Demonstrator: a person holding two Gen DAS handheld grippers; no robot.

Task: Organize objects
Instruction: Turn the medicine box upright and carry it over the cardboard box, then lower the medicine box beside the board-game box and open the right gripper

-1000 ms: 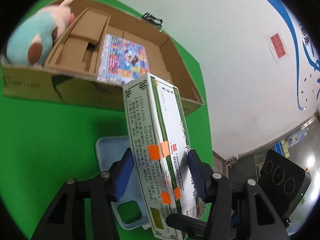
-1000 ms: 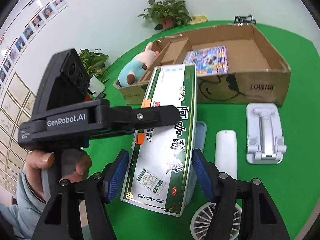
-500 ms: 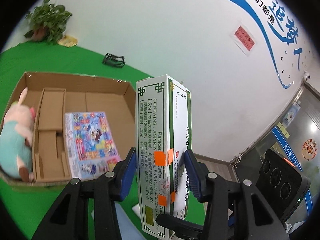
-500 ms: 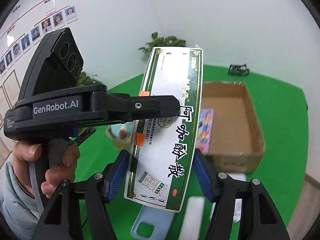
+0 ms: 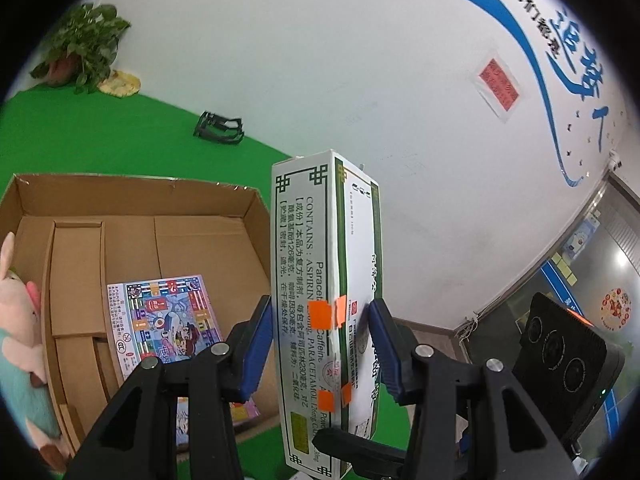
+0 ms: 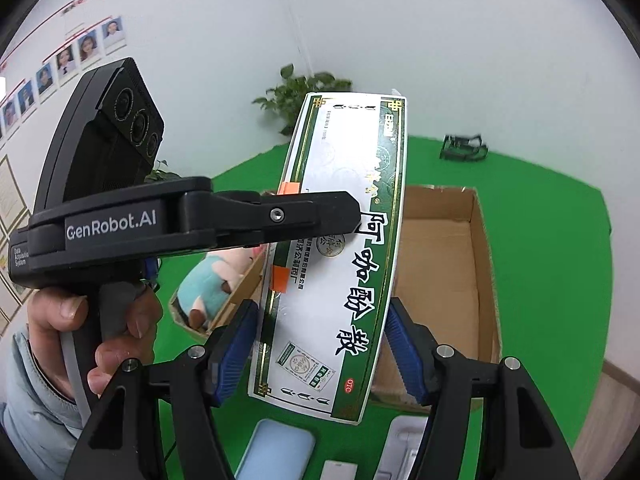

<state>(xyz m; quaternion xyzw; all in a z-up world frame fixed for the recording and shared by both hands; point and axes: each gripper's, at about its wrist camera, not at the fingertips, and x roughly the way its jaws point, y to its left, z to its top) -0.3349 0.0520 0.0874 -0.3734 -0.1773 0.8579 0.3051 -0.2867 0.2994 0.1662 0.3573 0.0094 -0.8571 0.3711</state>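
Cardboard medicine box [image 5: 320,312], judged light, stiff and crushable, sits clamped across its narrow faces in the left tool [image 5: 322,344]; right tool [image 6: 320,352] stands apart.

- The medicine box [image 5: 324,304] stands upright between the pads of the left hand-held gripper [image 5: 320,344], right of the cardboard box [image 5: 248,216].
- In the cardboard box, the booklet [image 5: 168,320] lies right of the plush toy [image 5: 20,344].
- The plant [image 5: 80,48] sits behind.
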